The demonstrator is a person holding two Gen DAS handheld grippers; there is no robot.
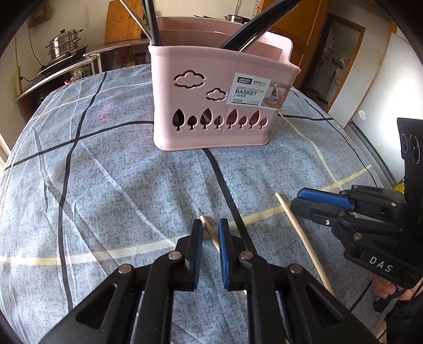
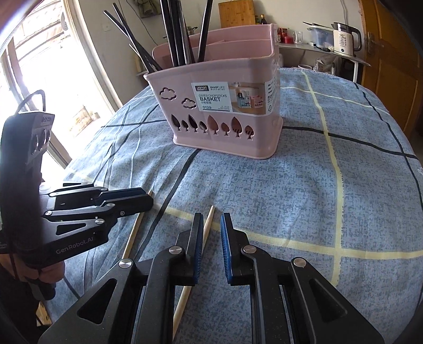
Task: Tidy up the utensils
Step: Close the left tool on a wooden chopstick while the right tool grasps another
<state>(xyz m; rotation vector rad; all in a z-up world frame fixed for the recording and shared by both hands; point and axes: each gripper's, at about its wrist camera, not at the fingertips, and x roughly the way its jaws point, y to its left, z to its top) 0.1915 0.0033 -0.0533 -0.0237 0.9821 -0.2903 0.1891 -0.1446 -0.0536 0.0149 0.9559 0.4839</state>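
A pink chopsticks basket (image 1: 164, 92) (image 2: 182, 90) stands on the blue checked cloth with black chopsticks (image 1: 153, 26) (image 2: 174, 39) upright in it. Two wooden chopsticks lie near the front. My left gripper (image 1: 210, 230) (image 2: 149, 197) is low over the cloth, its pads pinching one wooden chopstick (image 1: 210, 232) (image 2: 132, 238) that runs slantwise between them. My right gripper (image 2: 211, 219) (image 1: 297, 202) hovers just above the other wooden chopstick (image 2: 185, 291) (image 1: 306, 243). Its jaws are a narrow gap apart. That stick's tip shows in the gap, and the rest passes under the left finger.
The checked cloth (image 1: 105, 185) covers the whole table, which drops off at the left and right edges. Behind it are a steel steamer pot (image 1: 64, 43), a wooden cutting board (image 1: 124, 21), a kettle (image 2: 343, 39) on a shelf, and a bright window (image 2: 39, 79).
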